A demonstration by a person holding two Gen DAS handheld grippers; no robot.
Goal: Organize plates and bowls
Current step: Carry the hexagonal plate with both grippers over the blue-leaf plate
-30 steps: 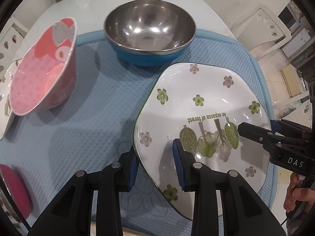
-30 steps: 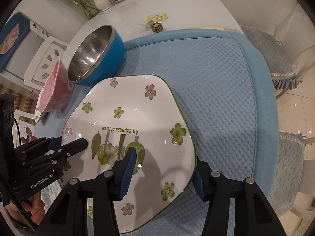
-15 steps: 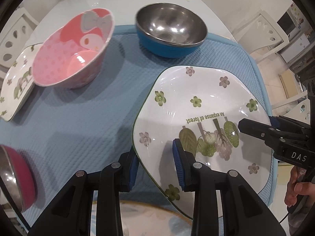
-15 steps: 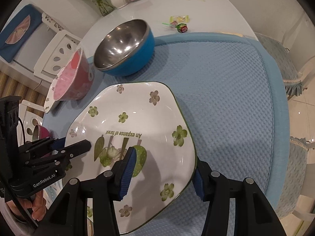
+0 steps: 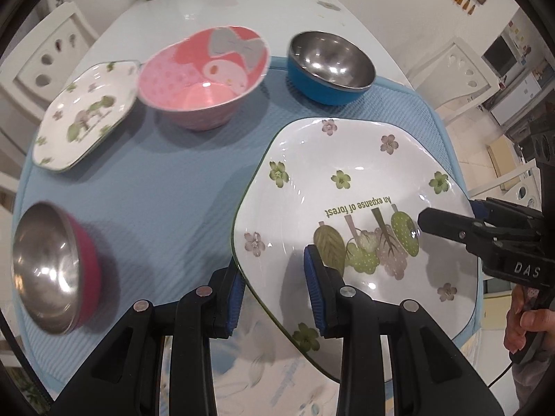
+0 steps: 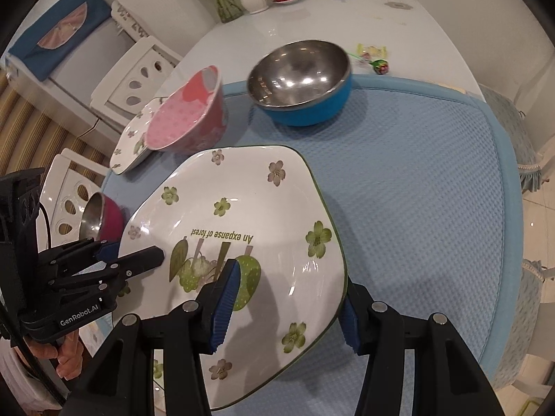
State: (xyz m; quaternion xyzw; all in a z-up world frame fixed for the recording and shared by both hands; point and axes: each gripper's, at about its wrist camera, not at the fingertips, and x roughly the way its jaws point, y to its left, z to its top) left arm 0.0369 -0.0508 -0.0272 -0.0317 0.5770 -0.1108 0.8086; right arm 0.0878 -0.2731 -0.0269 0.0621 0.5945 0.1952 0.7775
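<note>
Pinching the large plate (image 5: 353, 187) in both grippers' fingers (image 5: 317, 294), bowls beyond.

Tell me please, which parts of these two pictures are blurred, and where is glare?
Left wrist view: the pink bowl, small plate and red bowl are smeared by motion; the large plate stays sharp. Right wrist view: the blue bowl is slightly blurred, with bright glare spots inside; the large plate's glaze shows small highlights.

Black left gripper (image 5: 274, 274), right gripper (image 6: 288, 294); ribbed blue fingers (image 5: 314, 291), silver screws.
</note>
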